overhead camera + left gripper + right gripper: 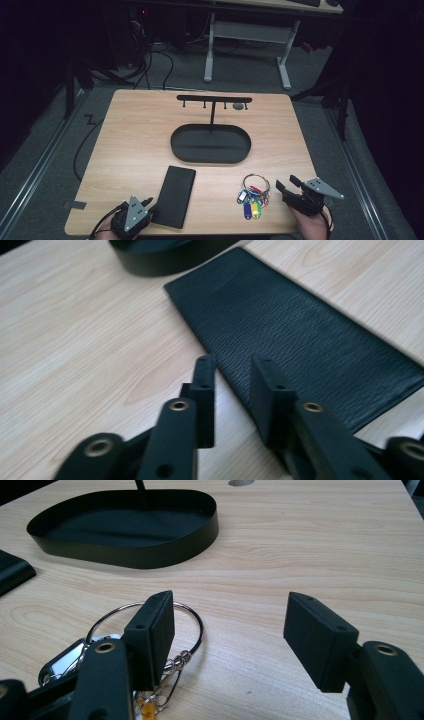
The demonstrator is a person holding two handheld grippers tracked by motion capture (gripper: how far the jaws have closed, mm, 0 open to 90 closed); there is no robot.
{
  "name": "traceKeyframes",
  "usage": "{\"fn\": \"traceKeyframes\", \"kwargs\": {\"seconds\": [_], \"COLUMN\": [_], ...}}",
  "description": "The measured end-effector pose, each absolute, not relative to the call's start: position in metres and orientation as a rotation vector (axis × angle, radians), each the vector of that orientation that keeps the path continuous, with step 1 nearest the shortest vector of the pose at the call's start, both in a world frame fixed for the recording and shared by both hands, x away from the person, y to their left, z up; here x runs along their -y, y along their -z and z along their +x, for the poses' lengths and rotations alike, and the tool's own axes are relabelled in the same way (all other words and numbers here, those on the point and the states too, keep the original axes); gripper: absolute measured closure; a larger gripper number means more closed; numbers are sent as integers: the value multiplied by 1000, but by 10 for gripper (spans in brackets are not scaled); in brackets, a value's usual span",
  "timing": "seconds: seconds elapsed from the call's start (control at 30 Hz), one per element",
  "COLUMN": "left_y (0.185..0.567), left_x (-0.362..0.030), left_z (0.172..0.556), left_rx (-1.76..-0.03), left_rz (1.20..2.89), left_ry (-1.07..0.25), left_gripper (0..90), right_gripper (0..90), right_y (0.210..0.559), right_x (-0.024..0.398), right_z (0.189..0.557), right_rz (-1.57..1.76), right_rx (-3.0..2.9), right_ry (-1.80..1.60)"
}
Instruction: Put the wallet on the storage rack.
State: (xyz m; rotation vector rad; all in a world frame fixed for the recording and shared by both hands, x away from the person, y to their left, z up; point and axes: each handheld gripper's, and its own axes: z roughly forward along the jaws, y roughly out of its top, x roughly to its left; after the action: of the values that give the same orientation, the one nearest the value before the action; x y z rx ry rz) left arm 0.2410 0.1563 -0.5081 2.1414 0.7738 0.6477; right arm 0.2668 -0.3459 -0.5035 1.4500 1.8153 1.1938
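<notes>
A flat black wallet [176, 196] lies near the table's front edge. My left gripper [150, 204] sits at its near left corner. In the left gripper view the jaws [232, 375] stand a little apart over the wallet's [300, 335] edge, open, pressing on nothing. To the right lies a bunch of keys [252, 196] with coloured tags on a large metal ring. My right gripper [286, 183] rests just right of it. In the right gripper view the jaws [230, 615] are wide open, the left one over the ring [197, 620], with only bare table between them.
A black oval tray [210, 144] with a T-shaped hook stand [214, 98] sits mid-table, its wall [125, 550] beyond the keys. A small grey disc [238, 106] lies behind it. Desks and cables stand past the table's far edge.
</notes>
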Motion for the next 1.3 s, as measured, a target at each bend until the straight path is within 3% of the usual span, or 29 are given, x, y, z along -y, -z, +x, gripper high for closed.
{"fn": "traceKeyframes", "kwargs": {"seconds": [0.37, 0.77, 1.0, 1.3], "left_y": [508, 525, 530, 530], "left_x": [-101, -74, -75, -92], "left_z": [235, 231, 226, 229], "left_rx": [-692, -637, -592, -603], "left_rz": [2172, 2265, 2293, 2264], "left_ry": [-553, -660, -769, -782], "left_gripper": [491, 452, 492, 702], "right_gripper": [375, 375, 375, 376], "right_y": [505, 506, 507, 506], "right_x": [343, 339, 342, 344], "right_z": [269, 273, 272, 271], "right_rz": [1443, 1446, 1458, 1461], "right_rx": [-1832, -1849, -1839, -1830], "right_ry": [-1185, -1190, -1196, -1211]}}
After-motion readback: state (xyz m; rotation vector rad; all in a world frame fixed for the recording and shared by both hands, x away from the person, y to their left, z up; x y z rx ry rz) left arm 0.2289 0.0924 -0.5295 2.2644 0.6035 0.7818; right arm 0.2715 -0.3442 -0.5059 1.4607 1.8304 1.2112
